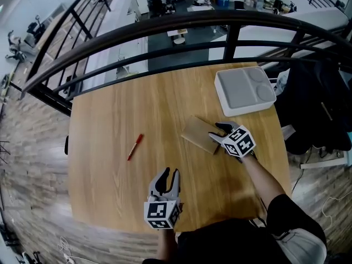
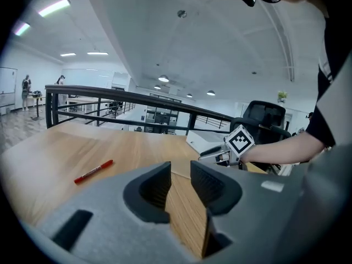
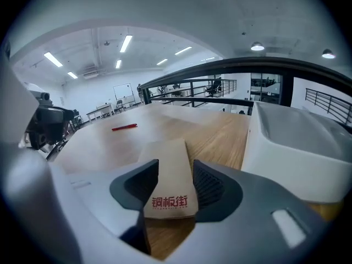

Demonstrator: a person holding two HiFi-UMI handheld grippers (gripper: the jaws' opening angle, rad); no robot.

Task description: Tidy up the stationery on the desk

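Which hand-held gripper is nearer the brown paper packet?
Right. The right hand-held gripper has the packet between its jaws; the left hand-held gripper sits apart, near the desk edge.

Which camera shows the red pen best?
The left gripper view: the red pen lies whole and biggest there. The head view shows the pen small from above; the right gripper view, only a far red streak.

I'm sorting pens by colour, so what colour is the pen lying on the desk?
The pen is red; the left gripper view shows it best.
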